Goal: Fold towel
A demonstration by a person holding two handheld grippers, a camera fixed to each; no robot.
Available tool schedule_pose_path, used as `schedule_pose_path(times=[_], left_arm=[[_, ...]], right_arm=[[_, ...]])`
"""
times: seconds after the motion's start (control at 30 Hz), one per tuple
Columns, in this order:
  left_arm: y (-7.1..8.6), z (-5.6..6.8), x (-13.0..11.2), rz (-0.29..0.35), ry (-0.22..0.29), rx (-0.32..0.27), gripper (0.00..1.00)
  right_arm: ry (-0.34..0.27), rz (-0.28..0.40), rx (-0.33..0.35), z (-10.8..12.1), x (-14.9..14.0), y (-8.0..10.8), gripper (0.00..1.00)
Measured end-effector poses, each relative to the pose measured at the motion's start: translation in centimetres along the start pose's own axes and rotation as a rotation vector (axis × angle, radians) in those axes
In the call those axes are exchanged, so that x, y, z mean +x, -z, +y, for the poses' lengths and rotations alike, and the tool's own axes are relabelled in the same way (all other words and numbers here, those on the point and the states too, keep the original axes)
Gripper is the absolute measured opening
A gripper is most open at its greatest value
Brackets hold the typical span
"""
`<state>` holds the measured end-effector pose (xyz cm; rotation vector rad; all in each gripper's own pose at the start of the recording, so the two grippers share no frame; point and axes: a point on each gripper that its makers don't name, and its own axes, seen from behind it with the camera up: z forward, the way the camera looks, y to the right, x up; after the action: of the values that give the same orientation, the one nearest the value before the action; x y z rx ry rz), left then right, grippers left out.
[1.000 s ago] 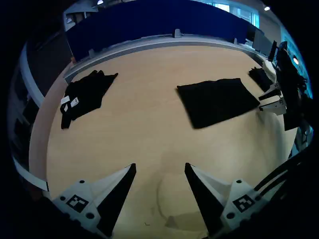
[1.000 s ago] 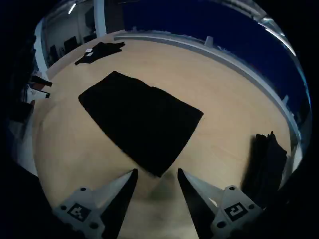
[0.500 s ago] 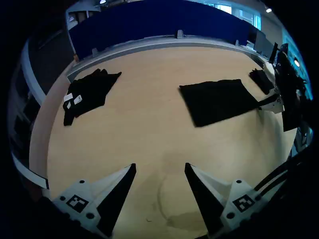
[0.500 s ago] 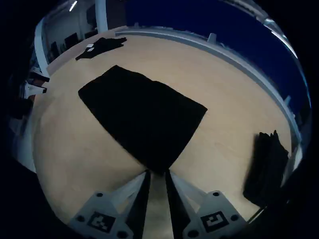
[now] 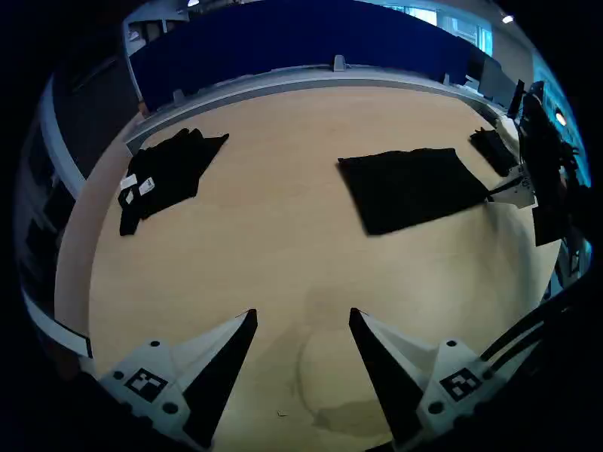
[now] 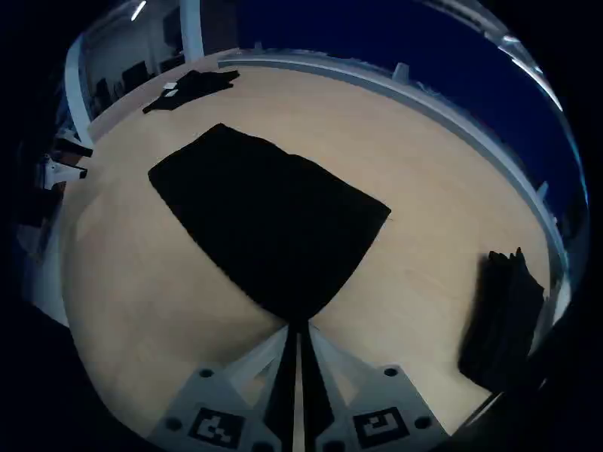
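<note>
In the left gripper view, found a heap of black cloth (image 5: 162,177) at the far left of the table (image 5: 264,226). Recorded the left gripper (image 5: 301,310) spread wide over bare wood, holding nothing. Located the towel (image 5: 411,188) lying flat right of centre, well apart from that gripper. Noted the right gripper (image 5: 497,194) at the towel's right corner. In the right gripper view, saw its fingers (image 6: 256,358) pinched almost together on the towel's near corner. Logged a black stack (image 6: 501,316) at the right.
</note>
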<state>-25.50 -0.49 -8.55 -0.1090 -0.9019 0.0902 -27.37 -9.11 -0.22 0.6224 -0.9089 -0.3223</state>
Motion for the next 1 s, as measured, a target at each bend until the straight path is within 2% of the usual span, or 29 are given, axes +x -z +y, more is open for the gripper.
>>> schedule_pose_path(times=[0.2,0.5,0.7,1.0], left_arm=[[0.4,0.0,0.1,0.005,0.006,-0.001,0.90],[0.8,-0.1,0.5,0.020,0.011,0.000,0.90],[1.1,-0.2,0.8,0.034,0.017,-0.001,0.90],[1.8,-0.3,1.4,0.065,0.031,-0.006,0.90]], right_arm=[[-0.011,0.018,-0.003,0.0,0.7,0.3,0.02],[0.034,0.057,-0.033,0.3,3.2,2.1,0.02],[0.080,0.090,-0.051,0.3,6.8,3.2,0.02],[0.173,0.152,-0.055,-1.1,13.8,3.9,0.02]])
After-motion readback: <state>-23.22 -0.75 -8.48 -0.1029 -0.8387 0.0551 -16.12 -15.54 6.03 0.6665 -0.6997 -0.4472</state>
